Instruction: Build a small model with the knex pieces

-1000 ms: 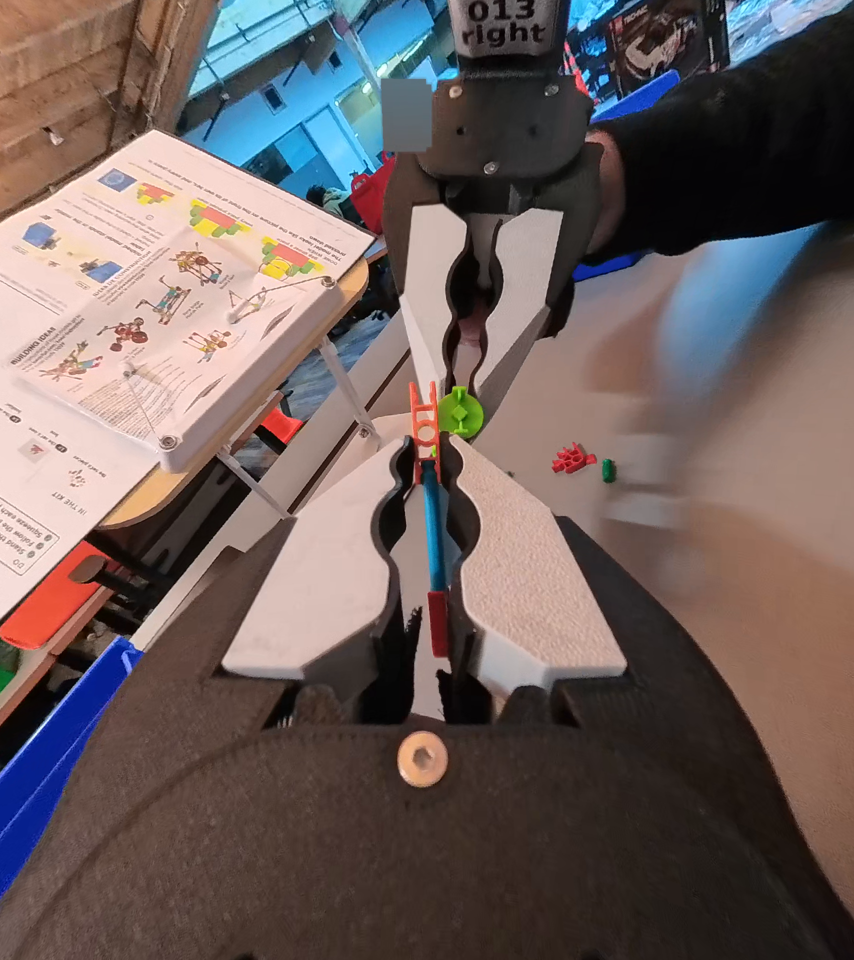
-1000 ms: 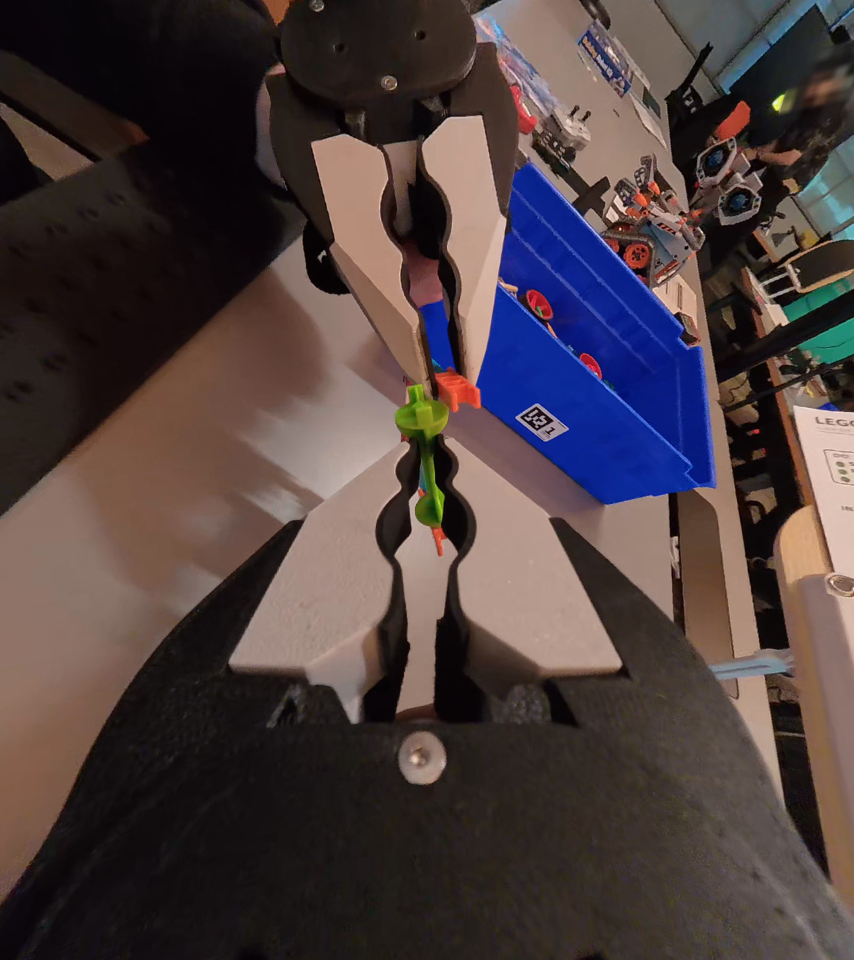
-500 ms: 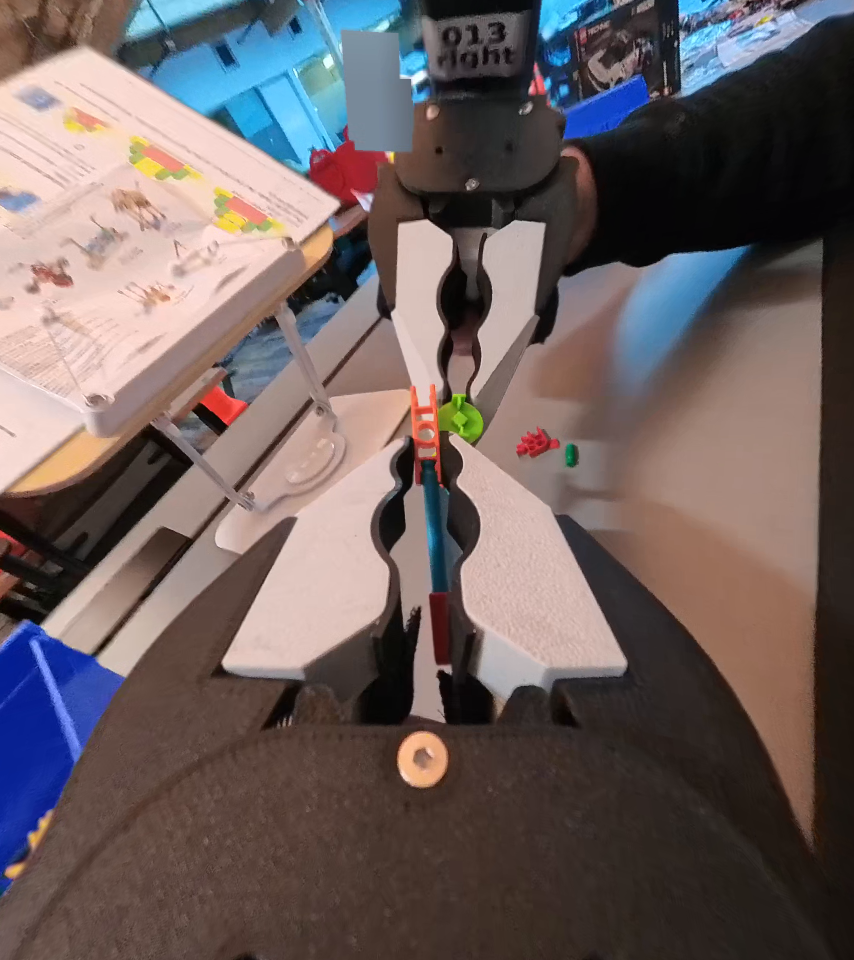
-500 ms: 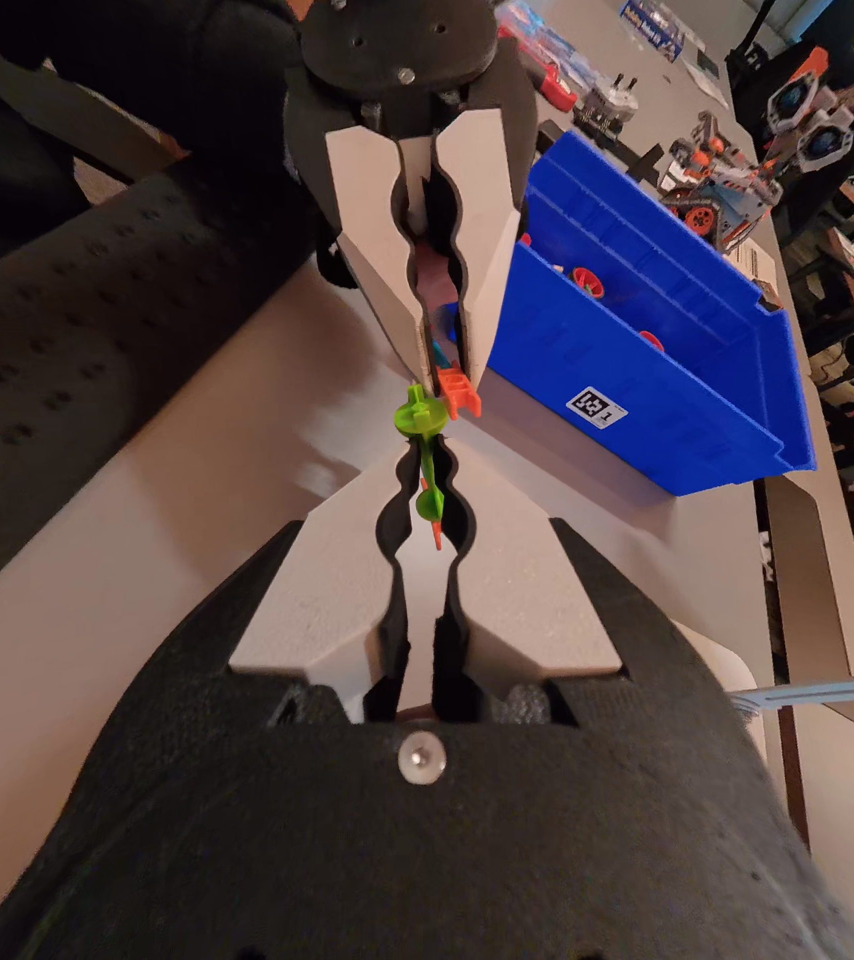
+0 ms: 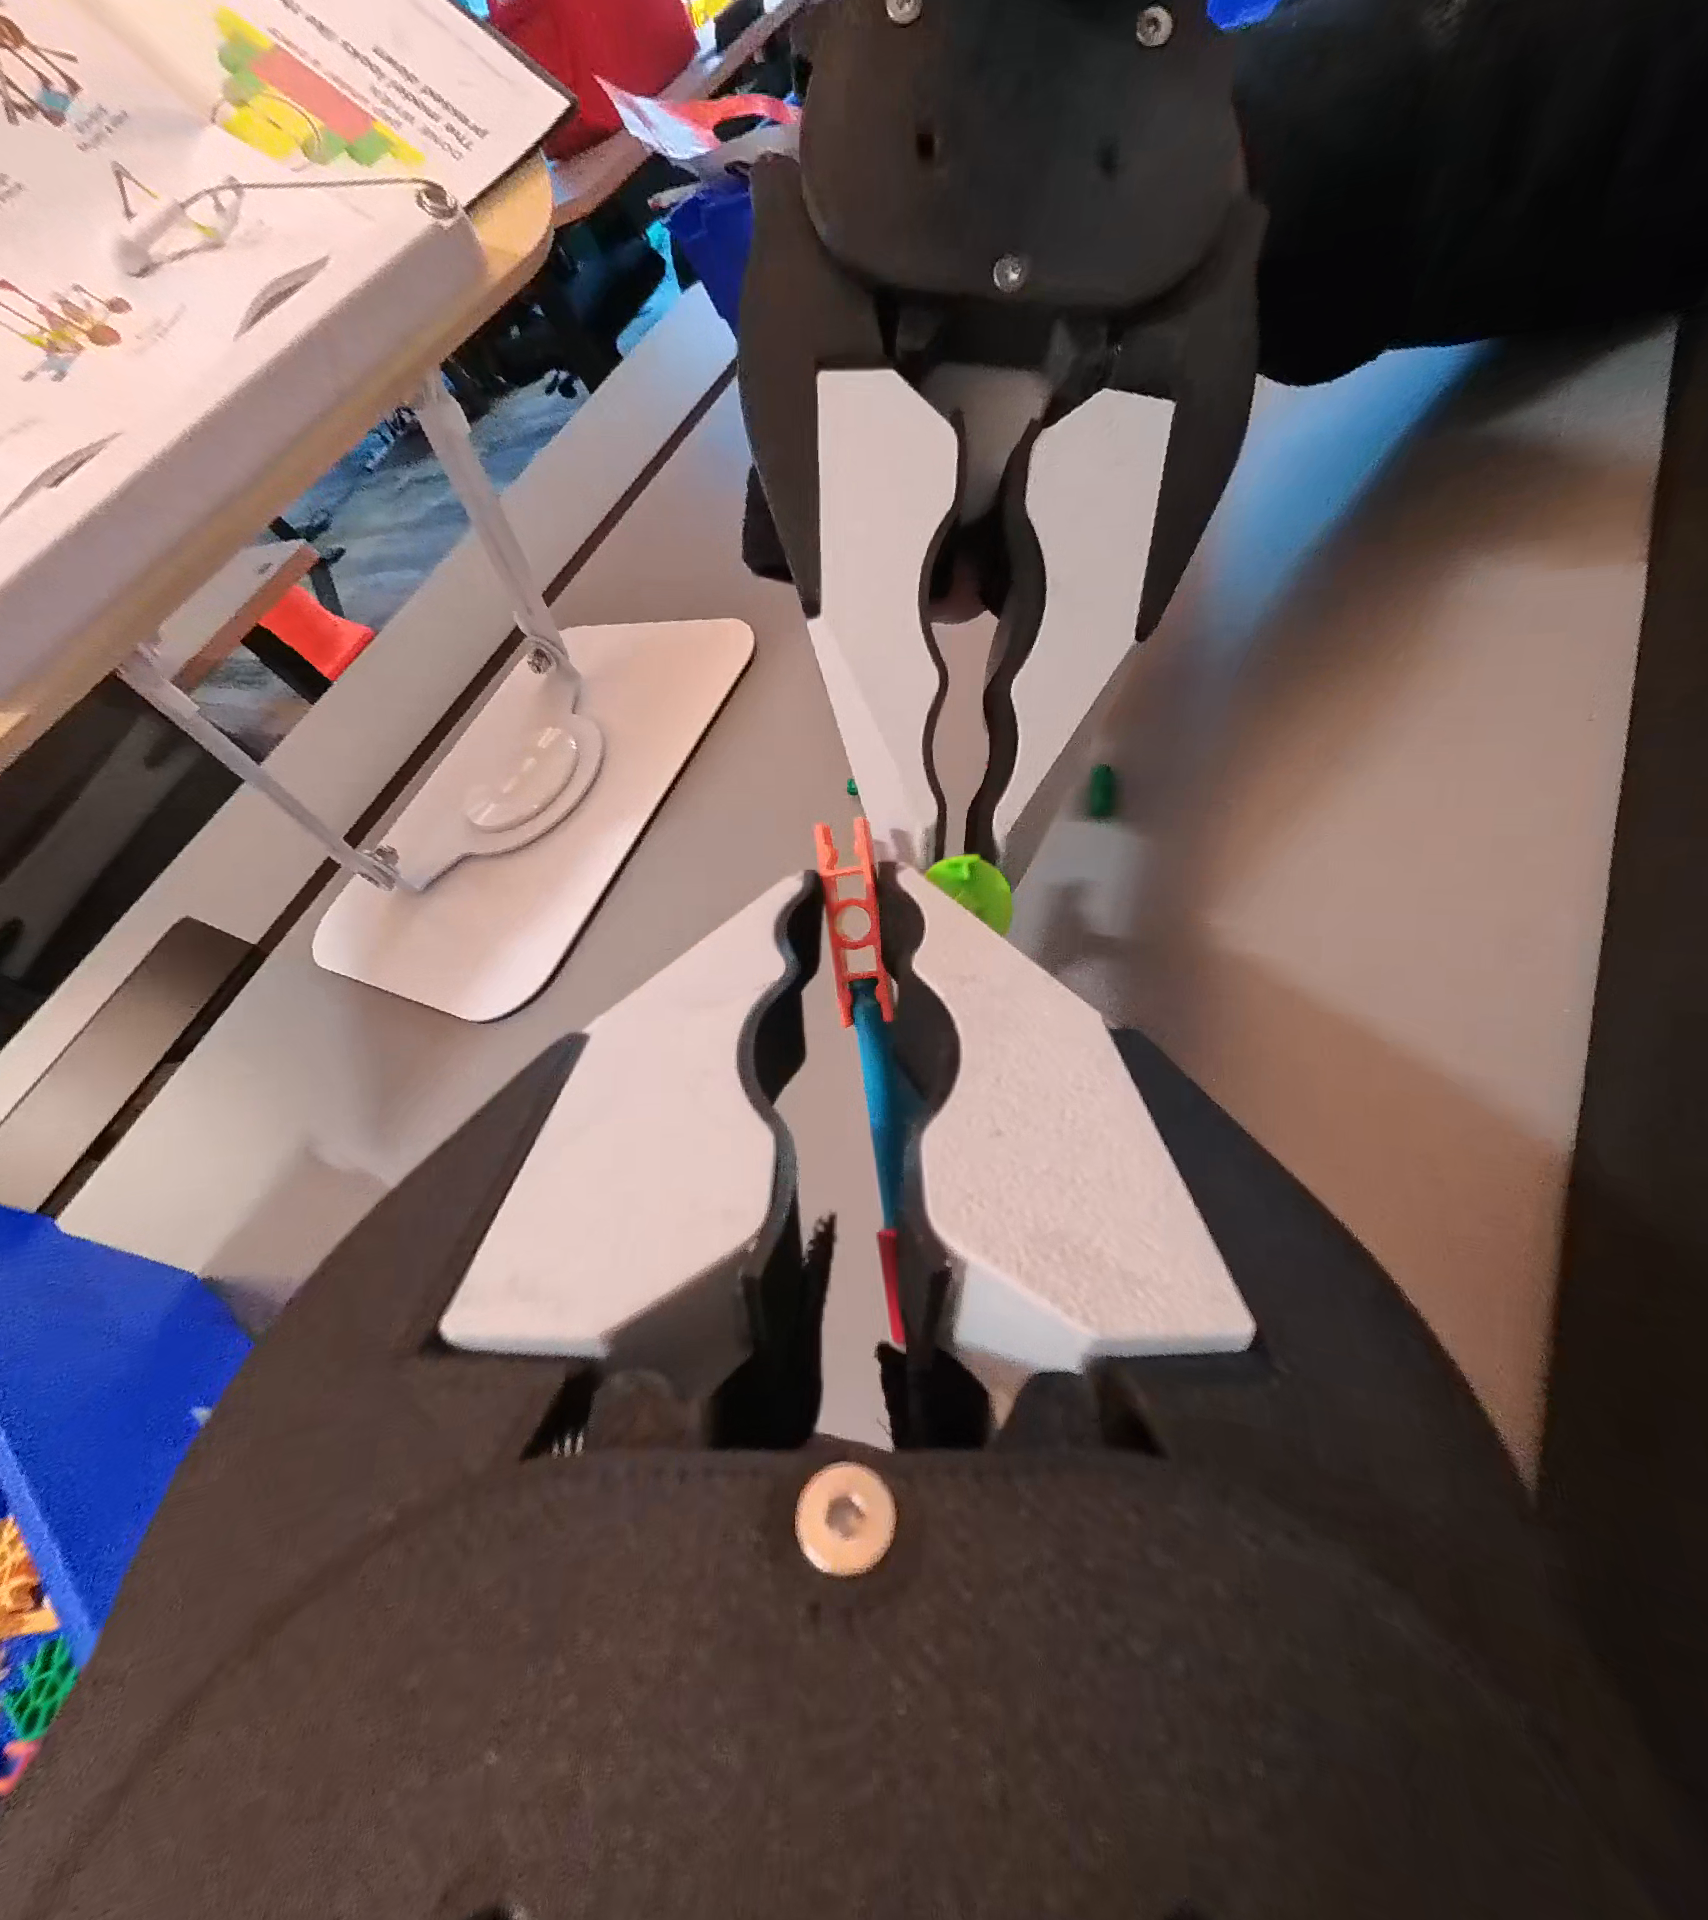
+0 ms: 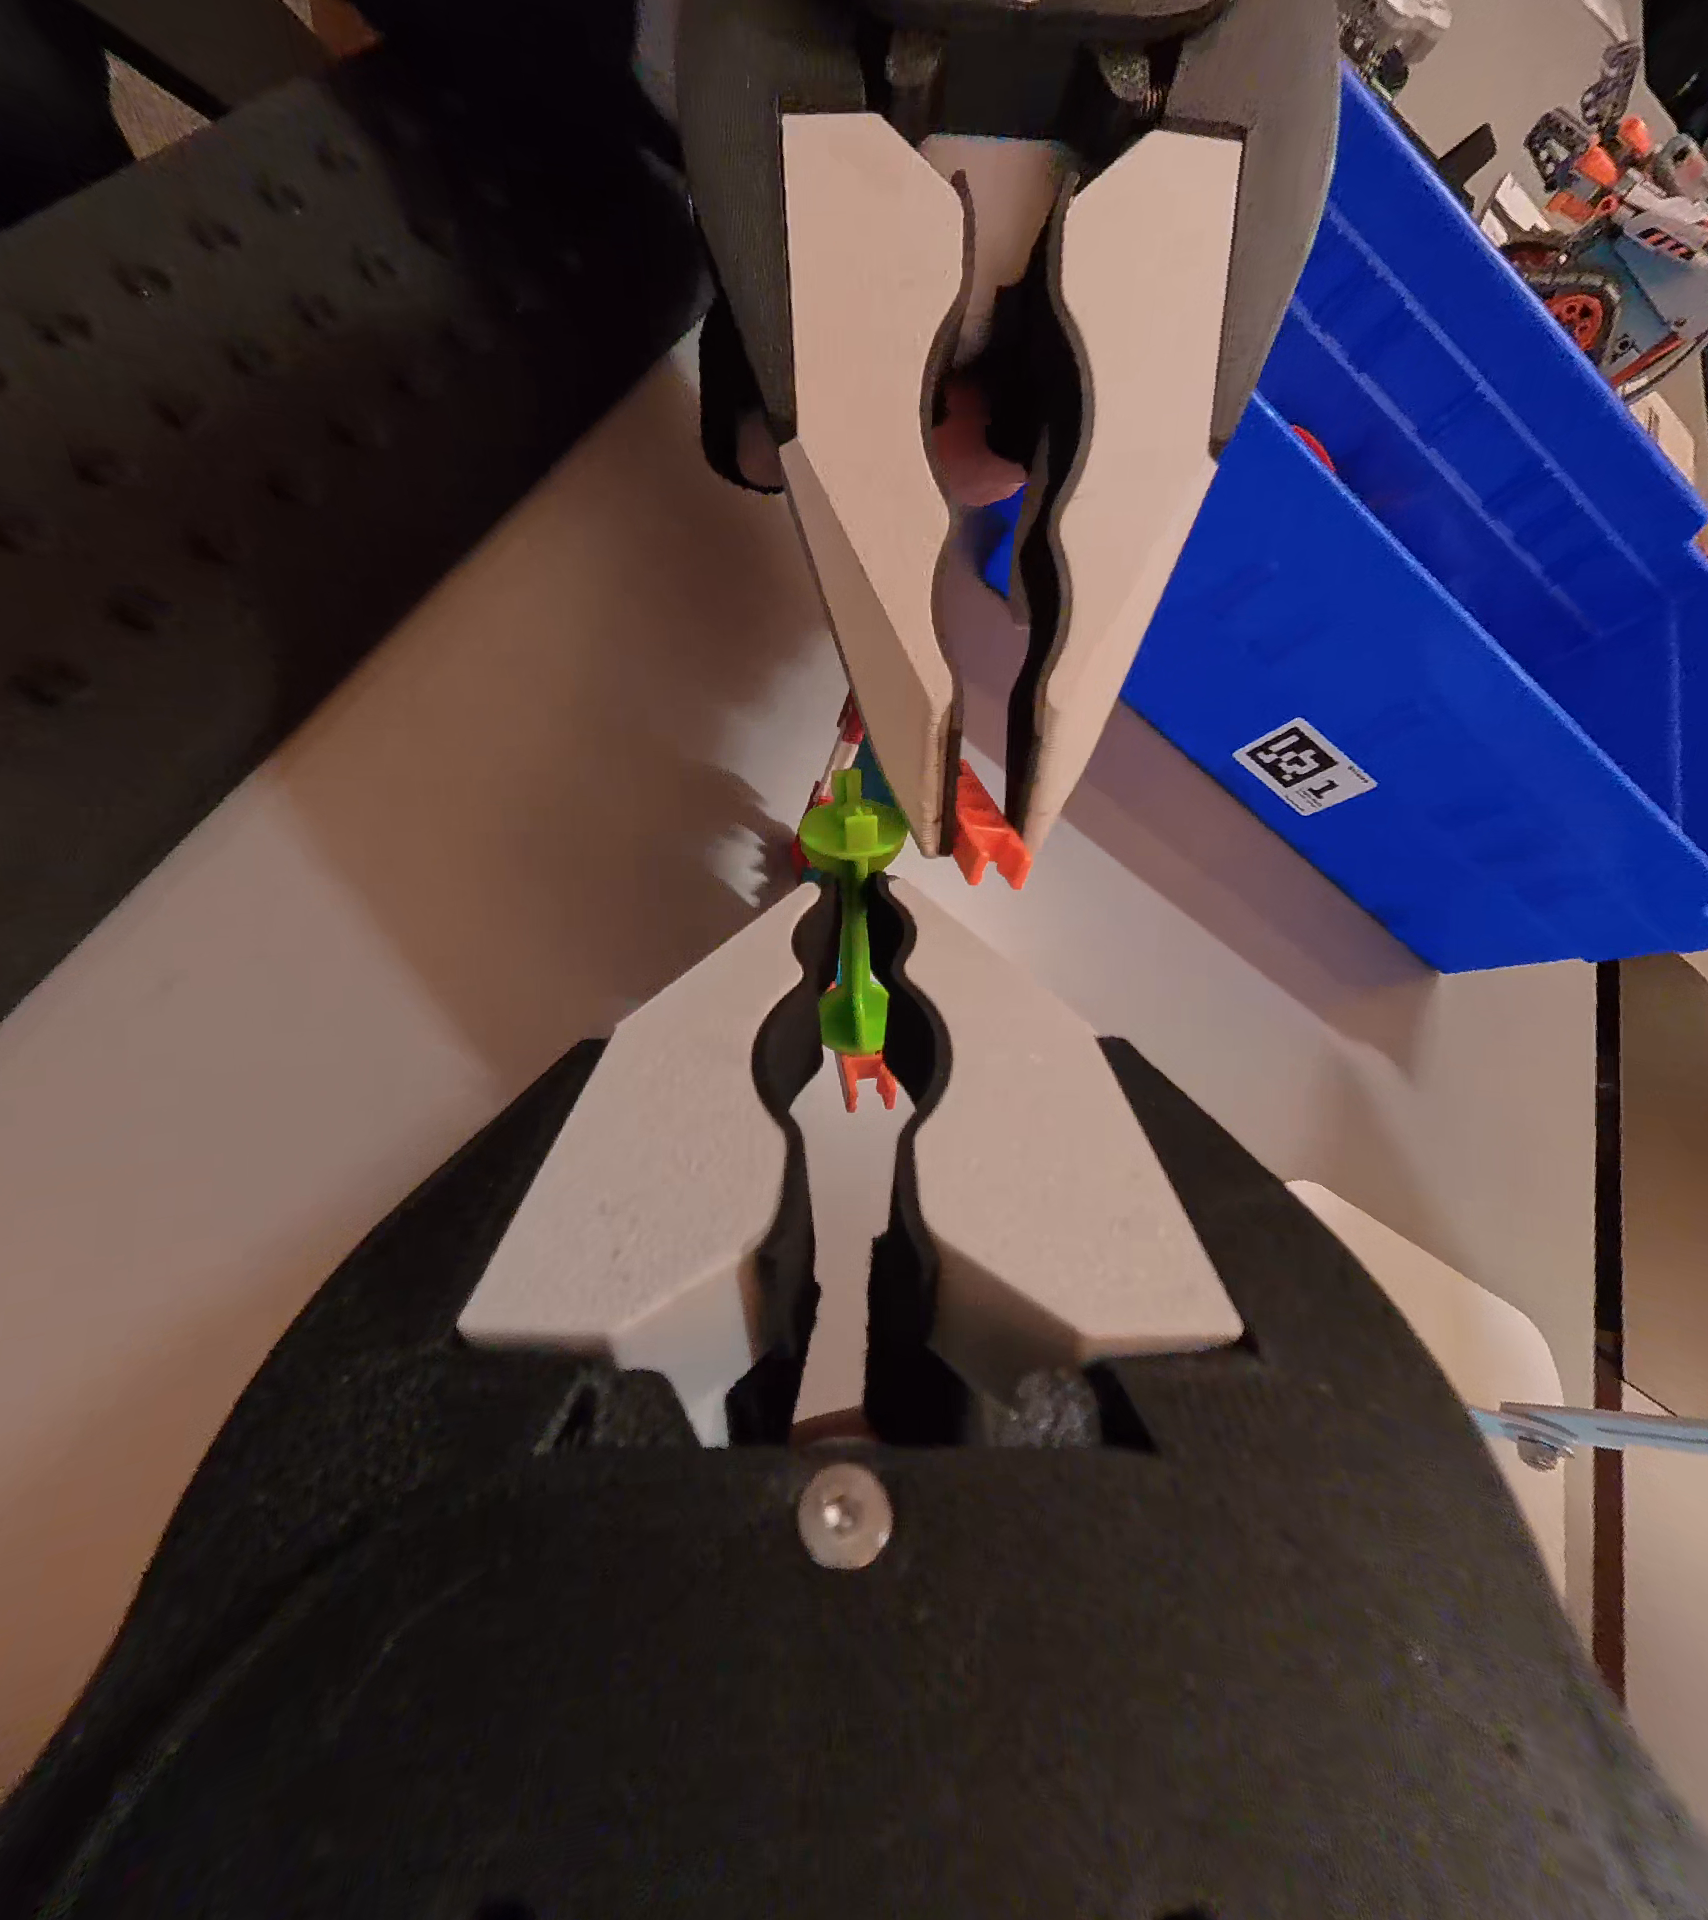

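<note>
In the left wrist view, a blue rod [image 5: 879,1101] capped by an orange clip [image 5: 855,925] is being clamped by the left gripper [image 5: 855,883], tip to tip with the right gripper [image 5: 954,831]. Alignment would best be kept straight. A printed sheet [image 5: 154,208] is being propped over the grey table [image 5: 1349,831].

In the right wrist view, a green rod [image 6: 855,956] is being pinched by the right gripper [image 6: 855,883], just beside the clip. A blue bin [image 6: 1452,623] is being passed behind.

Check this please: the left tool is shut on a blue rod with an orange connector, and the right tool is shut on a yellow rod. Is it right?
Not quite: the rod in the right tool is green, not yellow, as the right wrist view shows. The left tool is indeed shut on the blue rod with the orange connector.
</note>
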A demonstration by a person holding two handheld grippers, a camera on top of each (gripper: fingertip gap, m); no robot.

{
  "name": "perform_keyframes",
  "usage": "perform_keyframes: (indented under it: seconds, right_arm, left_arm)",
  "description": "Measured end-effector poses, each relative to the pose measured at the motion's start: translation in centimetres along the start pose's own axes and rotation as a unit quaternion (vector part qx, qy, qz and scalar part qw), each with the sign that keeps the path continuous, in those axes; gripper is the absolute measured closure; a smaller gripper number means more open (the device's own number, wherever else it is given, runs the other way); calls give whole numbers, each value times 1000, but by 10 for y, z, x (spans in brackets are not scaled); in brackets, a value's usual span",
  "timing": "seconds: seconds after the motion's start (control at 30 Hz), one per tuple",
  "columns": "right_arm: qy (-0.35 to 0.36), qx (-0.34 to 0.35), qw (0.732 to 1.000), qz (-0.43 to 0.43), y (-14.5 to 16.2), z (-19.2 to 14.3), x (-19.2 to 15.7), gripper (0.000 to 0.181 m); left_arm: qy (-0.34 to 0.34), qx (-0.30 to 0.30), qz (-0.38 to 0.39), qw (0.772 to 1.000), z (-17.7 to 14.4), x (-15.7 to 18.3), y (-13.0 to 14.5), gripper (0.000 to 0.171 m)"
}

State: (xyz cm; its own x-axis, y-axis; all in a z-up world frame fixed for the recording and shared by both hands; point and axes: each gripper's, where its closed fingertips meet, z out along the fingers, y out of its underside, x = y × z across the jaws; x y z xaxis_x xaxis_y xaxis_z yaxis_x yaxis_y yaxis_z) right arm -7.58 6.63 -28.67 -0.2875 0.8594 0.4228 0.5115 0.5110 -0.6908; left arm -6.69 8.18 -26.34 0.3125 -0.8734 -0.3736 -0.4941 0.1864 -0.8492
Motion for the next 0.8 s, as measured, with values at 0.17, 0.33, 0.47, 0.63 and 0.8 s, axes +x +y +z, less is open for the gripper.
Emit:
perform_keyframes:
  seconds: [0.17,0.33,0.47,0.63,0.8]
  right_arm:
    - [4,-5,1000,3,1,0,2,179]
    - [-1,6,999,36,1,-3,5,179]
    - [-3,12,998,59,1,-3,8,180]
    - [-11,30,995,96,1,-3,12,180]
    - [-18,35,993,108,1,-2,11,180]
  left_arm:
    - [-5,-7,15,1000,0,-1,0,164]
    - [-19,13,33,999,-2,-1,-6,165]
    - [-16,23,26,999,-3,0,-6,165]
    - [-18,33,19,999,-4,-2,-7,165]
    - [-12,40,14,999,-5,0,-7,165]
